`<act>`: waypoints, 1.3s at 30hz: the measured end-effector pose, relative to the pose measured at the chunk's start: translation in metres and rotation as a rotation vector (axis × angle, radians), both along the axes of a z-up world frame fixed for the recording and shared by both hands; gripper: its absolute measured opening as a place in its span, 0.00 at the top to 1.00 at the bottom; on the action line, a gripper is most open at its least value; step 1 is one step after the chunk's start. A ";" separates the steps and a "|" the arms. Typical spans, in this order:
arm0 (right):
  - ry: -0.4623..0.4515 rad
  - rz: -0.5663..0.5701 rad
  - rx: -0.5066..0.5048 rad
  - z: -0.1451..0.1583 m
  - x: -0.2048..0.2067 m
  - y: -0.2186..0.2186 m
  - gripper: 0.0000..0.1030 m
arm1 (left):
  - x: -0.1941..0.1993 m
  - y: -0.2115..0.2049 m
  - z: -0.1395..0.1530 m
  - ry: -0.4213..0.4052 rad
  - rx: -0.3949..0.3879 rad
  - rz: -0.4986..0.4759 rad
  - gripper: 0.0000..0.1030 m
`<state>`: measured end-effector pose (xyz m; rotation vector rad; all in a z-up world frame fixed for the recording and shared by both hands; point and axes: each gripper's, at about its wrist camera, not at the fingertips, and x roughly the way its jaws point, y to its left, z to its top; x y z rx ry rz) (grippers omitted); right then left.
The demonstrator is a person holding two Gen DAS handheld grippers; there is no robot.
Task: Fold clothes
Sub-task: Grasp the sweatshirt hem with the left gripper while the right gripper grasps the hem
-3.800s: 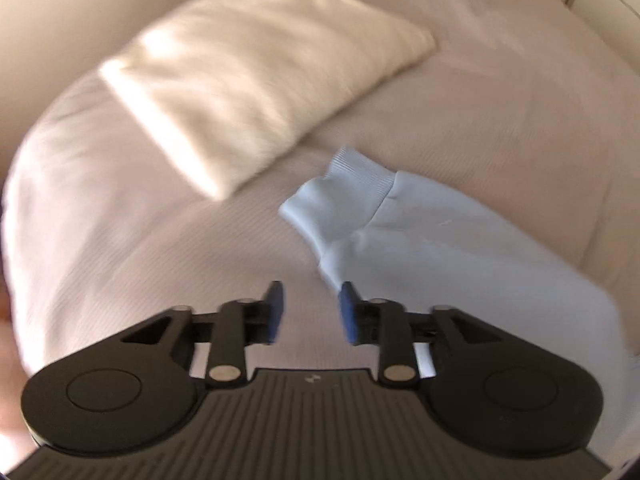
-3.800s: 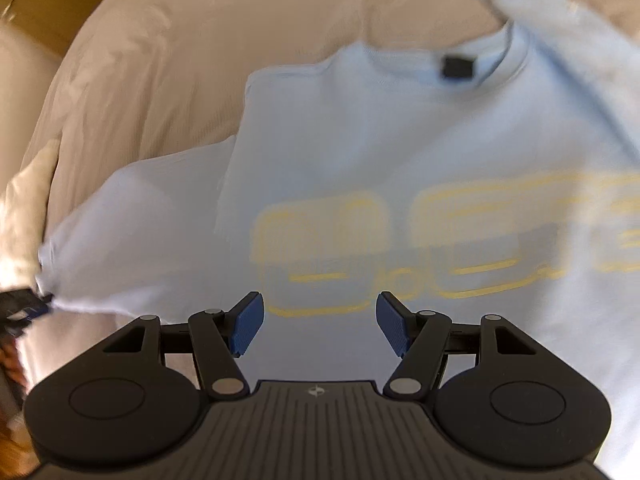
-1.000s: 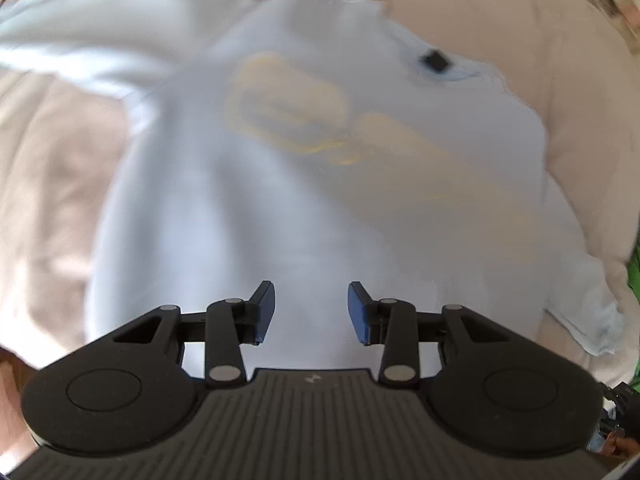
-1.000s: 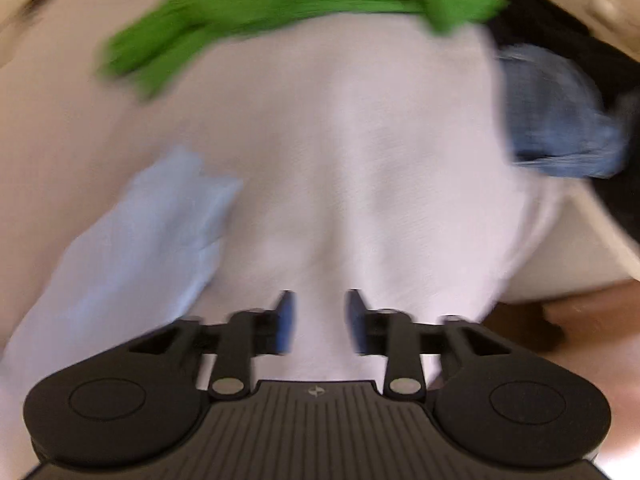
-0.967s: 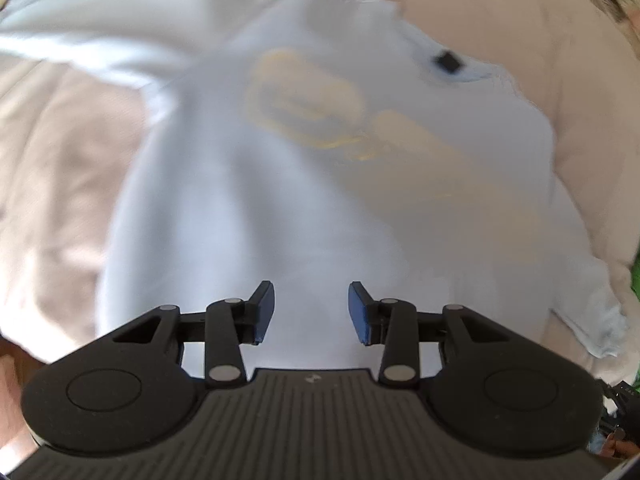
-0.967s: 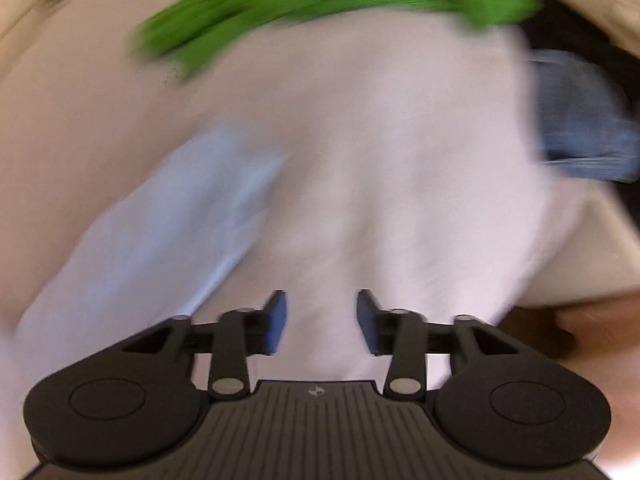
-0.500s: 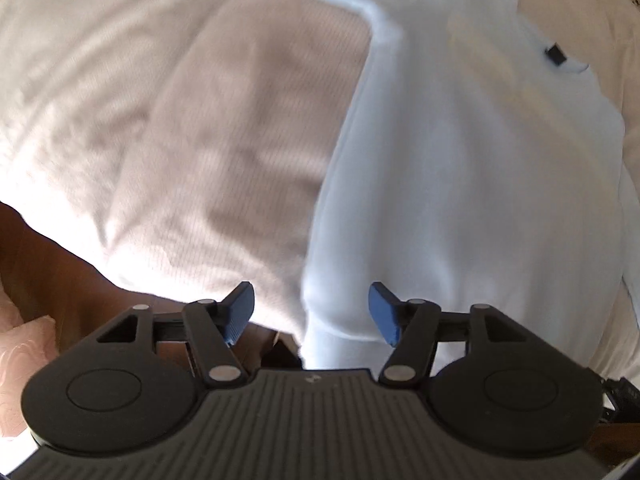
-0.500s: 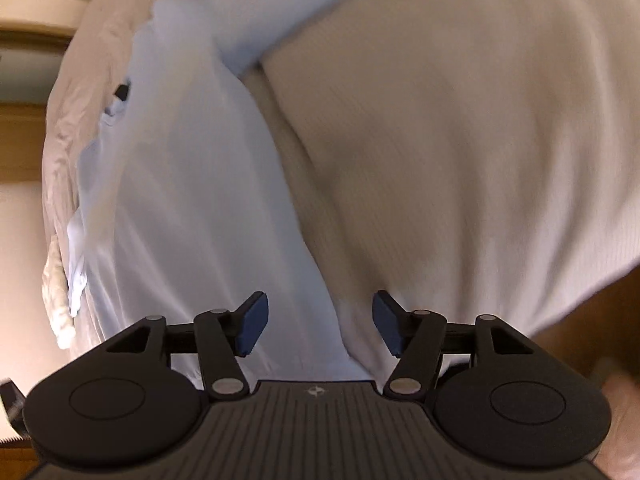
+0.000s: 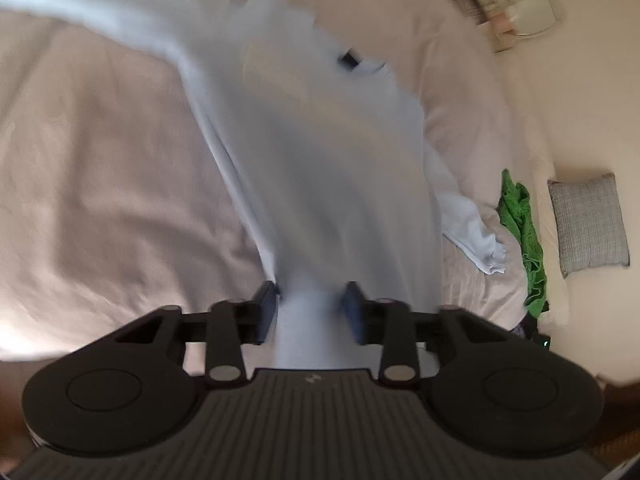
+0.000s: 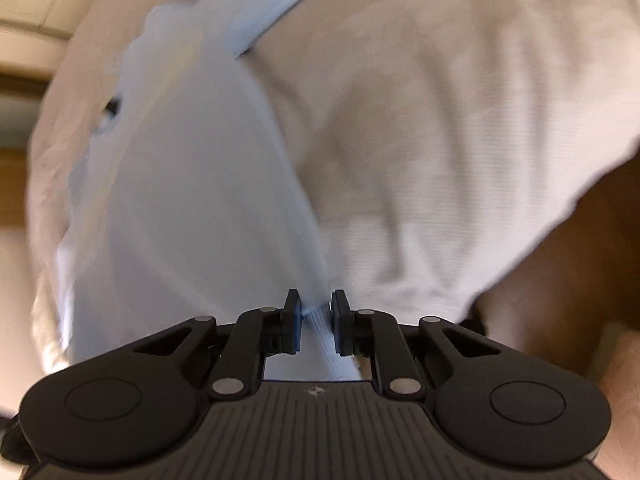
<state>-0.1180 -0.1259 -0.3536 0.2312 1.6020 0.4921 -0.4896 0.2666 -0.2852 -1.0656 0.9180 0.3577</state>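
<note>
A light blue sweatshirt [image 9: 328, 160] with a faint yellow print and a black neck label [image 9: 349, 58] lies lengthwise on the beige bed cover [image 9: 100, 160]. Its bottom hem rises toward me, blurred. My left gripper [image 9: 310, 308] is closing, and the hem fills the gap between its blue pads. In the right wrist view the sweatshirt [image 10: 180, 200] runs away to the upper left. My right gripper [image 10: 315, 322] is closing too, its pads pinching the ribbed hem corner at the bed's edge. One sleeve [image 9: 472, 224] trails off to the right.
A green garment [image 9: 524, 232] and a grey pillow [image 9: 586, 224] lie at the right end of the bed. The bed cover [image 10: 440, 140] drops off at the right, with brown floor [image 10: 580, 260] below. Shelves stand at the far upper right.
Half a second ago both grippers stood open over the sweatshirt's bottom edge. Now each has closed on the hem, and the cloth is drawn up toward the cameras.
</note>
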 end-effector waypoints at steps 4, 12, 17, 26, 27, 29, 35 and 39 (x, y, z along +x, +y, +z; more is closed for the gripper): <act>-0.046 -0.003 -0.140 0.002 -0.006 0.008 0.73 | -0.033 0.011 -0.042 0.299 -0.020 0.134 0.67; -0.096 0.044 -0.164 0.001 -0.040 0.025 0.49 | -0.043 0.003 -0.067 0.198 -0.082 0.173 0.60; -0.106 0.043 -0.145 -0.013 -0.049 0.018 0.47 | -0.040 0.002 -0.096 0.120 -0.133 0.203 0.62; -0.108 0.102 -0.050 -0.009 -0.063 0.003 0.88 | -0.045 -0.010 -0.047 0.168 0.116 0.075 0.85; -0.100 0.090 -0.039 -0.005 -0.064 -0.003 0.96 | -0.045 -0.013 -0.049 0.222 0.151 0.069 0.84; -0.079 0.069 -0.026 -0.003 -0.068 -0.014 0.96 | -0.031 -0.022 -0.059 0.344 0.210 0.024 0.83; -0.215 0.230 -0.287 0.018 -0.074 0.009 0.76 | 0.009 -0.055 -0.033 0.585 0.451 -0.017 0.72; -0.434 0.314 -0.224 0.061 -0.086 0.025 0.56 | 0.015 -0.065 -0.014 0.467 0.441 0.090 0.68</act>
